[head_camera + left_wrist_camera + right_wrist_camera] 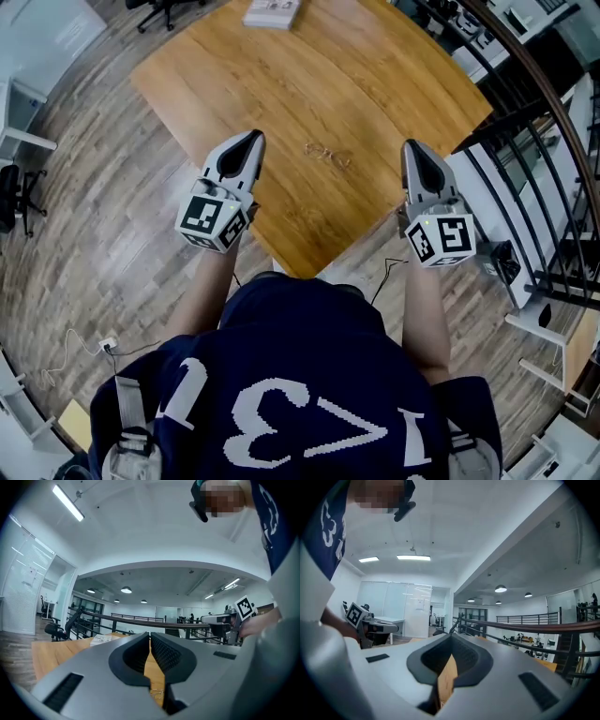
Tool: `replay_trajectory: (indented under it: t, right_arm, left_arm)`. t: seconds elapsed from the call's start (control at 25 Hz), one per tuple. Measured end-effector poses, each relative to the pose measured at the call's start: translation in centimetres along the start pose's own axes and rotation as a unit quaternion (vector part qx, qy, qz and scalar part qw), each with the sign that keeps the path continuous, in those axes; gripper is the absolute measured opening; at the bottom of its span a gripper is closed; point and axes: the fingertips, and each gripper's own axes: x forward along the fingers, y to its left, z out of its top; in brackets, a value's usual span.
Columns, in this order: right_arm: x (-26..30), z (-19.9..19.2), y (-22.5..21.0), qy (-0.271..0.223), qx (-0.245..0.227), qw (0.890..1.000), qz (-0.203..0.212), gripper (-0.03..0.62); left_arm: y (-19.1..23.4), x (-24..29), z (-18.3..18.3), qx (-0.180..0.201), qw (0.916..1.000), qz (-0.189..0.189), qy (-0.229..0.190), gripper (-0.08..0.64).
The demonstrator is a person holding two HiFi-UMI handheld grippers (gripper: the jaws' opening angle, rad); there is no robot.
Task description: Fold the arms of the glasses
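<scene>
We read this as a moment with no step in hand: the 2 grippers are up off the bench [234, 66] and neither touches the glasses [328, 155], which lie alone on the wood between them, nearer the person's edge than the far one. The left gripper [251, 141] has its jaws clenched with nothing in them, and the right gripper [412, 150] is the same, jaws pressed together and empty (each gripper's own view shows only a sliver of bench through the slot). From the head view the glasses are too small and thin for us to say whether their arms lie folded or stand out, so we cannot judge if the task is done or not begun. If the arms are out, the next move calls for both jaws to part and go down to the frame: 1 gripper to pin the front, the other to swing an arm inward, gently, since the wire looks slight.
</scene>
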Motion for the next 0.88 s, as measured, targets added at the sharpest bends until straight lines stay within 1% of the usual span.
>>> replay_trajectory:
  t: [0.16,0.36,0.48,0.68,0.88]
  right_arm:
    - [-0.4,1.3,0.8,-0.012,-0.013,1.000,-0.001,0.025]
    - [-0.7,2.1,1.1,-0.022,-0.014,1.000,-0.008,0.025]
    - [-0.9,2.4,1.1,-0.030,-0.018,0.999,-0.018,0.025]
    - [-1.4,3.4,1.3,-0.048,-0.039,0.998,-0.034,0.025]
    - [-1.3,3.5,1.3,-0.050,-0.028,0.998,-0.039,0.025]
  left_arm:
    - [-0.3,-0.1,0.8,0.008,0.9999,-0.003,-0.009,0.023]
    - [-0.4,-0.3,1.1,0.011,0.9998,-0.003,-0.013,0.023]
    - [-0.4,-0.4,1.0,0.012,0.9998,-0.001,-0.014,0.023]
    - [-0.3,-0.6,1.3,0.014,0.9997,0.004,-0.017,0.023]
    - [-0.1,-0.6,1.3,0.014,0.9997,0.005,-0.018,0.023]
